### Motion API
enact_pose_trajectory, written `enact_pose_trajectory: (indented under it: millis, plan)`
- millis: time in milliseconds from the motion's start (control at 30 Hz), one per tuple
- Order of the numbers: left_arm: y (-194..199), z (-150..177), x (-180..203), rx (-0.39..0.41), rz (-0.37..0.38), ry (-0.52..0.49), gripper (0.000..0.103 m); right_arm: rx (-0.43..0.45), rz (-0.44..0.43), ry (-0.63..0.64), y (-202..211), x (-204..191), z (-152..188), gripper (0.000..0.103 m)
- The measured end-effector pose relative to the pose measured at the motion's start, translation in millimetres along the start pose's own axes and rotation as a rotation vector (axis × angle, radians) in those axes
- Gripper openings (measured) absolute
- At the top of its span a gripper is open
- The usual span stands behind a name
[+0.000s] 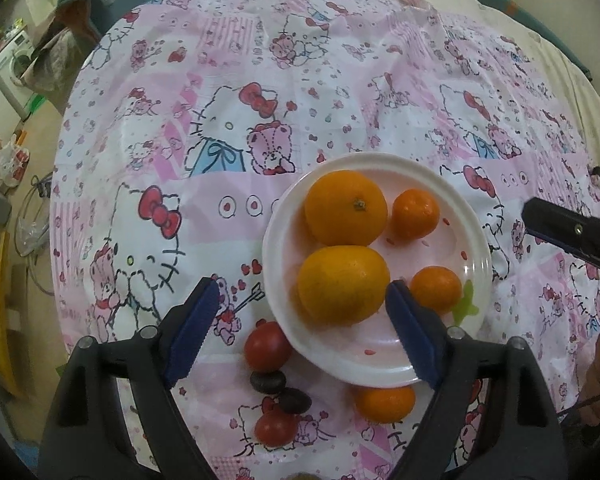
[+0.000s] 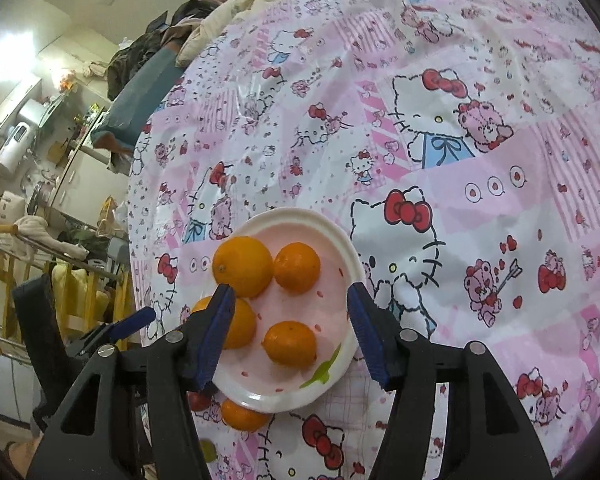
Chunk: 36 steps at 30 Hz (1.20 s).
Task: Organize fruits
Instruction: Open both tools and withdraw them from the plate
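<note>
We find four orange citrus fruits (image 1: 346,208) grouped on the white round plastic plate (image 1: 284,216), evidently sorted by kind. Both the left tongs (image 1: 300,312) and right tongs (image 2: 290,330) hover open and empty above it, while red tomatoes (image 1: 267,346) remain loose on the surface (image 1: 180,80) beside it.

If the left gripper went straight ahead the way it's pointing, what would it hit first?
Most likely the large orange nearest it on the white plate; the open left gripper frames it, though depth is uncertain.

No legible text, label, brand name or number appears in either view. The patterned tablecloth (image 1: 228,128) carries only cartoon cat and bear figures, bows and hearts, without readable lettering.
</note>
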<state>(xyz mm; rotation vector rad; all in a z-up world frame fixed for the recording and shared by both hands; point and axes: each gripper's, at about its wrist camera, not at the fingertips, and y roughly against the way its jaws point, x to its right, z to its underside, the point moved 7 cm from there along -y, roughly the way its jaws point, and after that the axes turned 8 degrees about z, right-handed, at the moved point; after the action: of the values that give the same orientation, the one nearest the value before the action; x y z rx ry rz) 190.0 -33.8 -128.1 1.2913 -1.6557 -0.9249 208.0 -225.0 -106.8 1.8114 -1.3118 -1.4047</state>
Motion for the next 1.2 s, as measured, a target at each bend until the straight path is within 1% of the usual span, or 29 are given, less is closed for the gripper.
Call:
enact_pose_trajectory:
  millis: [233,367,500,667,833,1067,1200]
  plan:
    - [14.2,4.7,-8.6,0.023,-0.01,0.013,0.083,0.023,-0.013,0.032,19.4,-15.1,13.0,0.062]
    - [24.3,7.9,-14.9,0.037,-0.013,0.025,0.083,0.032,-0.016,0.03,28.1,-16.4,21.4,0.062]
    - [34.6,12.1,-22.2,0.053,-0.02,0.03,0.083,0.04,-0.01,0.031,36.1,-16.6,33.7,0.062]
    - [42.7,20.4,-33.7,0.05,-0.017,0.067,0.083,0.037,-0.015,0.027,43.1,-19.6,52.7,0.062]
    - [48.7,31.0,-43.9,0.043,-0.032,0.086,0.083,0.022,-0.016,0.02,43.4,-21.8,71.6,0.062]
    - [50.6,43.2,-59.3,0.02,-0.05,0.131,0.083,0.012,0.019,0.033,37.6,-24.8,90.9,0.062]
    - [48.1,45.9,-69.8,0.013,-0.072,0.159,0.083,-0.022,0.034,0.032,26.8,-24.3,99.8,0.062]
